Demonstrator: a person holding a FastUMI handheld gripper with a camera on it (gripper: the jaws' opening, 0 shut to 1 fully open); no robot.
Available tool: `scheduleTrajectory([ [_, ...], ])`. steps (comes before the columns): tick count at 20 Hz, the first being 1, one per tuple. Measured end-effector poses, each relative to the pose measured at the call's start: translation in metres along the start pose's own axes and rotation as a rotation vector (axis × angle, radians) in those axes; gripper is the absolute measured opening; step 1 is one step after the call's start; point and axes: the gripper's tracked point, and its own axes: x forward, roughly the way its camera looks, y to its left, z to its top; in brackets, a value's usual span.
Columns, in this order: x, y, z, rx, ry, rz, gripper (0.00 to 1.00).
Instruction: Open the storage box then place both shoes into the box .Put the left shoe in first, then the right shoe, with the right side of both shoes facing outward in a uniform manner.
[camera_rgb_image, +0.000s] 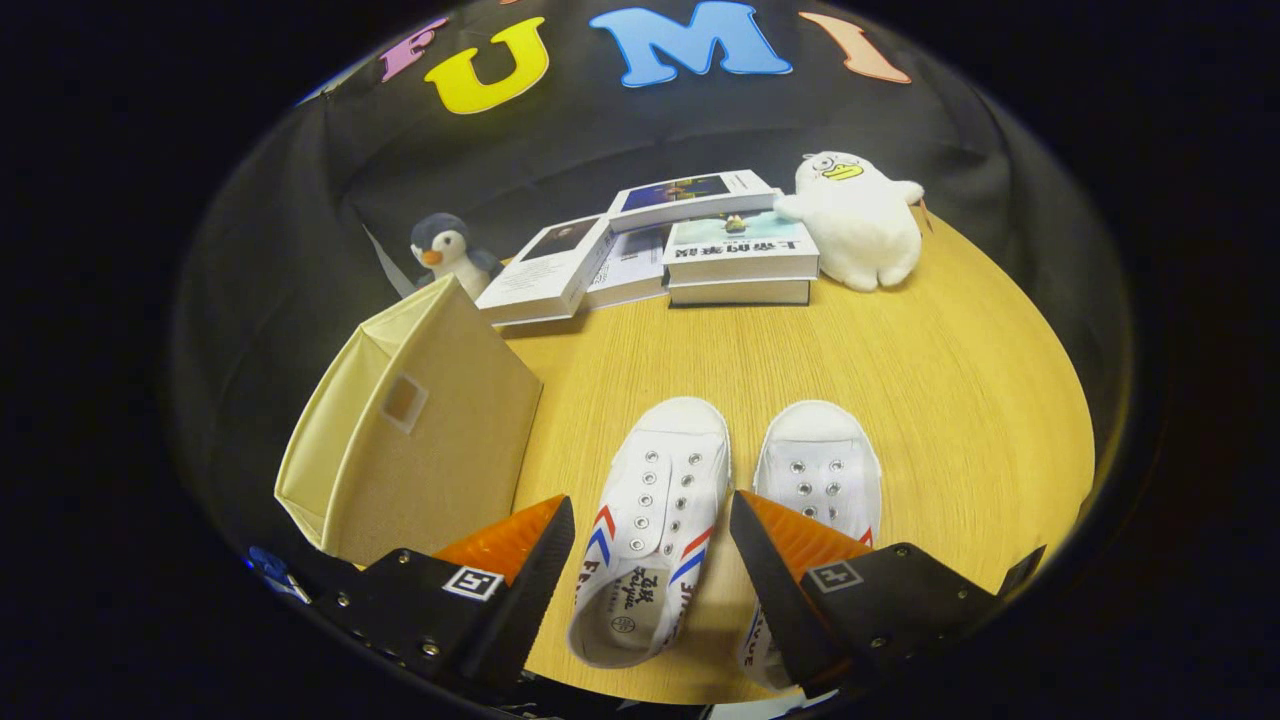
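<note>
Two white canvas shoes with red and blue side stripes lie side by side on the wooden table (900, 400), toes pointing away from me. The left shoe (655, 500) lies between my fingers, its heel opening nearest me. The right shoe (820, 470) is partly hidden behind my right finger. My gripper (652, 525) hangs above them, open, its fingers spread to either side of the left shoe without touching it. A beige fabric storage box (420, 440) stands just left of the shoes, beside my left finger, with its opening turned to the left.
Several books (690, 250) are stacked at the far side of the table. A toy penguin (447, 250) sits behind the box. A white plush duck (860, 220) stands to the right of the books. Bare tabletop lies between the shoes and the books.
</note>
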Motion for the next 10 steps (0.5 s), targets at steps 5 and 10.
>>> scheduleTrajectory([
  [5, 0.013, -0.009, -0.016, 0.008, 0.05, -0.02, 0.92],
  [10, 0.024, -0.015, -0.03, 0.037, 0.093, -0.043, 0.78],
])
